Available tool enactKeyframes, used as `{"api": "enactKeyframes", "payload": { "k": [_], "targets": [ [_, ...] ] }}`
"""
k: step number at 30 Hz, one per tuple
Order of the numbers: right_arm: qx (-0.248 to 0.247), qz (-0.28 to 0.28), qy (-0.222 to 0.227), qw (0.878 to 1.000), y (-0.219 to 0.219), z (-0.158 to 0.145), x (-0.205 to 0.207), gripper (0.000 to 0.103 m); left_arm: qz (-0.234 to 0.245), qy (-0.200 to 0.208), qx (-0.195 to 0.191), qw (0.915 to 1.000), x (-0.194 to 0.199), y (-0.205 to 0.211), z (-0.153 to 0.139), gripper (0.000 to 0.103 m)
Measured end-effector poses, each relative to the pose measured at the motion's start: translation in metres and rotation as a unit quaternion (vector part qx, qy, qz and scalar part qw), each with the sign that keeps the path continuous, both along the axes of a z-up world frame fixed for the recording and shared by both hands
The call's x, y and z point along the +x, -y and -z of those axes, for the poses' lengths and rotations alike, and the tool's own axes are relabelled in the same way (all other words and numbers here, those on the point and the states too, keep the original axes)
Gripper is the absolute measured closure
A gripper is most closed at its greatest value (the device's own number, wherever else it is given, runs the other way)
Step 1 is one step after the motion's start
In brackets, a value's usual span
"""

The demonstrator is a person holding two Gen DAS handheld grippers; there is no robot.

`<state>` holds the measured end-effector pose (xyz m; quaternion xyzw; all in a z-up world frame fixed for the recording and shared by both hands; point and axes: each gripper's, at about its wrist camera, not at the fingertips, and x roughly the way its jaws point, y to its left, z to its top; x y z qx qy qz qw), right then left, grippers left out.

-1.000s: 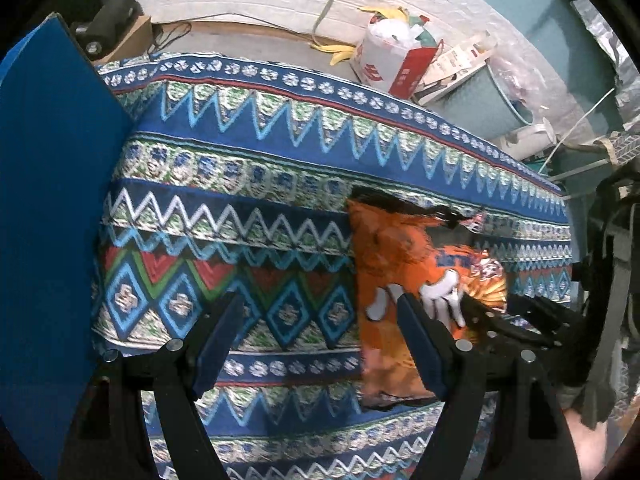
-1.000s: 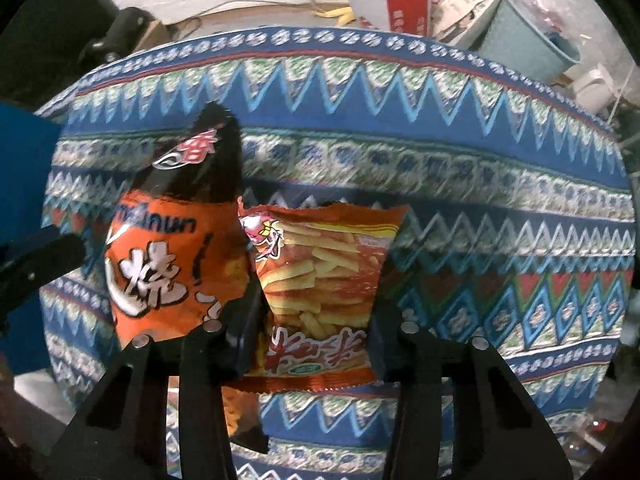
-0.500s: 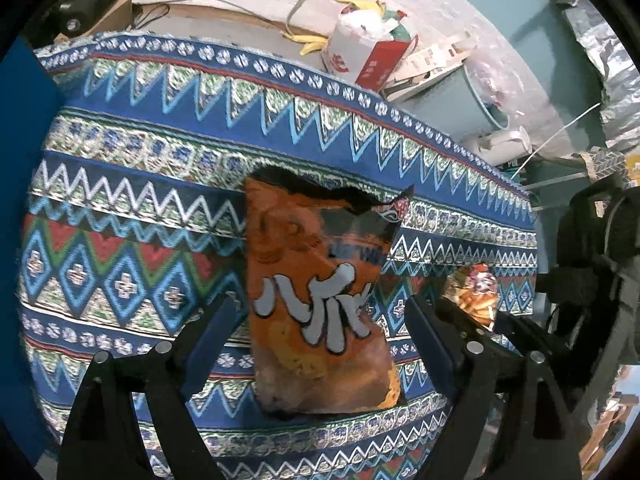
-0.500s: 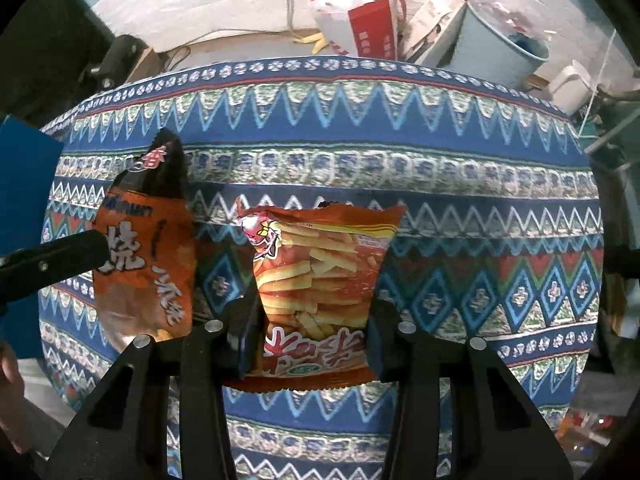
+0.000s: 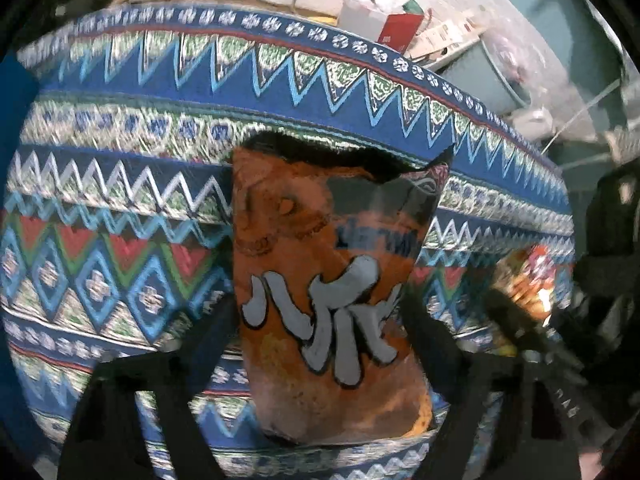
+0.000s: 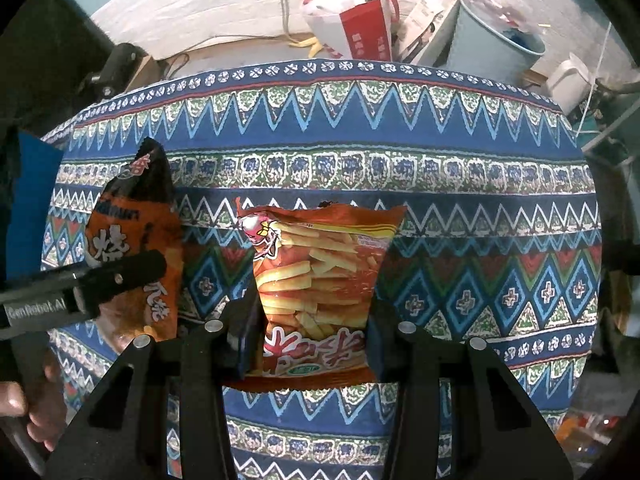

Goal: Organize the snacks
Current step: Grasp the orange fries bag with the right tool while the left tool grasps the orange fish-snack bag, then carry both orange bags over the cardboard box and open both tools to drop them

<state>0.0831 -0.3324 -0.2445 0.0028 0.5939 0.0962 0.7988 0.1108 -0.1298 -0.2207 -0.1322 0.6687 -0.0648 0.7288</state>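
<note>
— Orange foil fills the gap of the left tongs [image 5: 322, 320]: the orange snack bag [image 5: 328, 280] stands between the fingers, long axis running up the frame, black top edge uppermost. The picture is blurred; I cannot tell if they pinch it.

— And the right tongs [image 6: 310, 334]?

— Narrowed onto the lower part of the fries bag [image 6: 316, 276], upright at centre frame. The orange bag sits just left of it, apart.

— Any containers?

— None on the patterned tabletop [image 6: 460, 216]. Beyond it, upper right, a pale bin [image 6: 492, 52] and a red-and-white bag [image 6: 356, 28] stuffed with rubbish.
</note>
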Motion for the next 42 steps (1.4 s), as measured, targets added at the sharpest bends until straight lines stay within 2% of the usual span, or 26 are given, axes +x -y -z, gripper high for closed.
{"api": "enactKeyframes", "payload": {
  "k": [1,6,10,14,20,30,42],
  "targets": [
    [0.000,0.000,0.001,1.000,-0.001,0.000,0.000,0.060,0.011,0.002,0.012,0.9999,-0.001,0.002,0.000,0.045],
    [-0.004,-0.005,0.006,1.000,-0.008,-0.003,0.002,0.060,0.040,0.022,0.018,0.9988,-0.002,0.009,-0.009,0.057],
    [-0.012,-0.014,0.016,1.000,-0.018,-0.010,0.001,0.060,0.078,0.051,0.046,0.9946,-0.011,0.015,-0.025,0.065],
    [-0.017,-0.023,0.029,0.999,-0.027,-0.019,0.000,0.060,0.100,0.072,0.055,0.9908,-0.018,0.016,-0.038,0.066],
    [-0.010,-0.031,0.050,0.998,-0.035,-0.039,-0.004,0.060,0.109,0.106,0.070,0.9859,-0.026,0.004,-0.065,0.067],
    [0.009,-0.057,0.086,0.995,-0.062,-0.075,-0.016,0.060,0.086,0.152,0.086,0.9809,-0.040,-0.038,-0.111,0.067],
    [0.028,-0.103,0.123,0.987,-0.114,-0.117,-0.027,0.060,0.058,0.209,0.110,0.9700,-0.063,-0.089,-0.161,0.067]
  ]
}}
